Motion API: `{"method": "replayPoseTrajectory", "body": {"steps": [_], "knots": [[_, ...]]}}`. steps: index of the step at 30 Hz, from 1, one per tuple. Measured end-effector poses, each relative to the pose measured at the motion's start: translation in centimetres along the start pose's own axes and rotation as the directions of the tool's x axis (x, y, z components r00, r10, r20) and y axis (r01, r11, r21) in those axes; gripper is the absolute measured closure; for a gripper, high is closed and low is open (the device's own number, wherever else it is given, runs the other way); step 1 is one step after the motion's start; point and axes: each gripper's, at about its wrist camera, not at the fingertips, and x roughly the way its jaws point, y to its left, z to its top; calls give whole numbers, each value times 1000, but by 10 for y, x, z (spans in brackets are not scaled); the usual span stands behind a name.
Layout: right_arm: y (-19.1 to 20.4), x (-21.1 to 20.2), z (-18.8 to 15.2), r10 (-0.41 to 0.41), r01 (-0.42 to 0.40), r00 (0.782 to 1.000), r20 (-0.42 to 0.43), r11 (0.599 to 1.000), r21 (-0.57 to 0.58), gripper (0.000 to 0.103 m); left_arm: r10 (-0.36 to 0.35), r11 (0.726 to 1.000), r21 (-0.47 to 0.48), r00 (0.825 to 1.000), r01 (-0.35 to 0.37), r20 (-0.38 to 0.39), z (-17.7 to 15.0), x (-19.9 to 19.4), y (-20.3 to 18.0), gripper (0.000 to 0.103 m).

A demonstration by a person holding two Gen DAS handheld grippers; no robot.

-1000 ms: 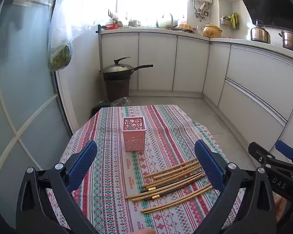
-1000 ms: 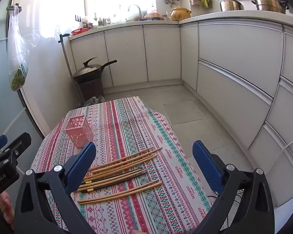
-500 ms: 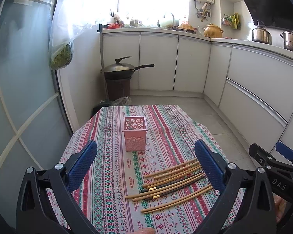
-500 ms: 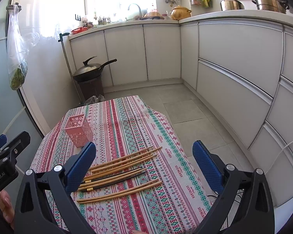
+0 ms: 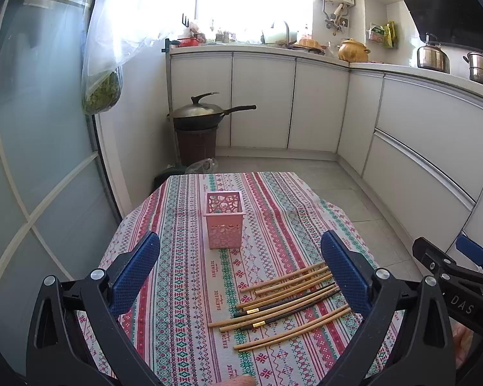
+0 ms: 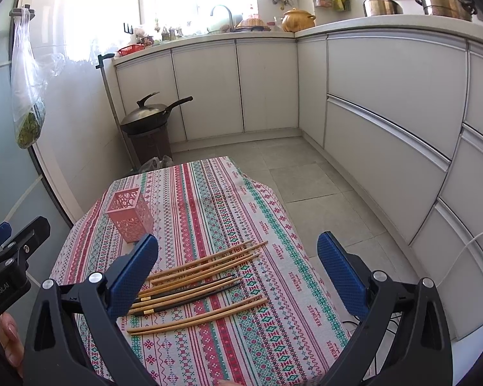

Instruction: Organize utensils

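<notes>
Several wooden chopsticks [image 5: 286,302] lie side by side on the striped tablecloth [image 5: 183,276], two of them dark with gold bands. A pink perforated holder [image 5: 223,220] stands upright behind them, its inside showing nothing but the bottom. My left gripper [image 5: 240,271] hovers open above the near table, left of the chopsticks. In the right wrist view my right gripper [image 6: 238,271] is open over the chopsticks [image 6: 196,280], with the holder [image 6: 130,214] to the far left. Nothing sits between either pair of fingers.
The small table ends just beyond the cloth, with tiled floor [image 6: 306,177] to the right. A wok on a brown bin [image 5: 198,128] stands behind the table. White cabinets [image 6: 386,122] line the back and right. A bag of greens [image 5: 101,93] hangs at the left.
Both views have barely shifted; the grippers stay open and the chopsticks and holder have not moved.
</notes>
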Motion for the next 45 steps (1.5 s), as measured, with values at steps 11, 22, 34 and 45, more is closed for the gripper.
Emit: {"method": "replayPoseTrajectory", "body": {"steps": [11,22,34,45], "knots": [[-1,-1,1,2,-2,1000,0,1000,-1,7,0,1000,-1,1000,0,-6,0,-1,2,7],[0,0,0,-1,1,1000,-2,1000,-5,7,0,1000,-4,1000,0,-12,-1,2,1,7],[-45,19,1,107,-64,984,-140,957,284,7,-13,1000,19,986,16,-168,-9,35,-8,7],[-121,58,-24,329,-72,910,-253,725,685,7,-112,937,210,810,279,-576,-27,155,-98,7]]}}
